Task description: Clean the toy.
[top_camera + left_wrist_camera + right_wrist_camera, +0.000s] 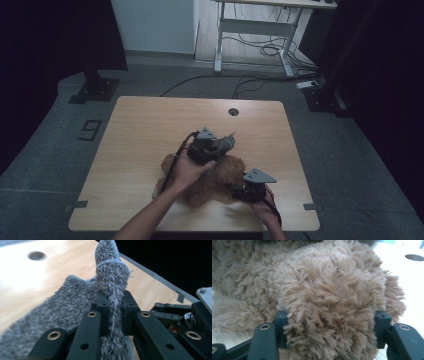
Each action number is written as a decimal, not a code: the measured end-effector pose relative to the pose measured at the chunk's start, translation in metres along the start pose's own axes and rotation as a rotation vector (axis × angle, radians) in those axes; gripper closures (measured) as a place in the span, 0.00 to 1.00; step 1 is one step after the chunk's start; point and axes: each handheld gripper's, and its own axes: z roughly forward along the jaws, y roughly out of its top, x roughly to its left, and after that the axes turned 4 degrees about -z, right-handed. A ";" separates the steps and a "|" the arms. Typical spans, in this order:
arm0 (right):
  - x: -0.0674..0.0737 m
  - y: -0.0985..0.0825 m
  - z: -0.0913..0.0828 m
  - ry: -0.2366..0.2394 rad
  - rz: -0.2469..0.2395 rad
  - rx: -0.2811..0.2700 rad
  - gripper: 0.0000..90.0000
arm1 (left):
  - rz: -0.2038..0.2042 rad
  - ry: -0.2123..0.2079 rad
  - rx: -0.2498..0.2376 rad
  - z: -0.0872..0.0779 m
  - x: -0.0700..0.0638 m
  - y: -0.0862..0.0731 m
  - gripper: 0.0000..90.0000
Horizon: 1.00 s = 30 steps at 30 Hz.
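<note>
Nearest the person, the right gripper [246,189] sits low at the front edge of the table [140,125], and its jaws are clamped on a plump limb of the brown teddy bear [212,182]. In the right gripper view that furry lump [329,302] bulges between the two black jaws, fur spilling over both, so the bear is pinned in place. Good anchor there.

Just beyond, the bear lies sprawled on the wood near the front middle of the table, partly under the person's left hand [187,170].

Above it, the left gripper [220,147] is lifted over the bear's body, jaws squeezed together on a fold of fluffy grey cloth [110,282]. In the left gripper view the cloth stands up in a narrow tuft between the jaws, and the rest of it drapes away to the left over the wood. It looks like a small fuzzy garment or sock, though I can't say which.

So where are we? My read: both things are gripped, the bear steadied, the cloth raised clear. Whether the cloth is coming off the bear or going on, I can't tell. Either way that job looks unfinished, and neither piece is set down yet.

Farther back, bare wood and a round cable hole [233,111].
</note>
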 end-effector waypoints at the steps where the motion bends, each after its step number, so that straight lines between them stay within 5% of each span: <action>1: 0.000 0.000 0.000 -0.001 0.000 -0.001 0.41 | 0.001 -0.004 0.006 0.006 -0.003 0.000 0.89; 7: 0.001 0.000 0.000 -0.007 -0.010 0.011 0.41 | -0.006 0.027 0.061 0.026 -0.002 -0.013 0.89; 10: 0.002 0.000 0.000 -0.012 -0.014 0.014 0.41 | -0.005 0.079 0.061 0.013 0.009 -0.018 0.89; 22: 0.004 0.000 0.000 -0.033 -0.013 0.023 0.42 | -0.117 0.130 -0.015 -0.061 0.071 -0.047 0.89; 30: 0.003 -0.001 0.000 -0.035 -0.006 0.024 0.42 | -0.174 0.202 -0.011 -0.085 0.105 -0.080 0.89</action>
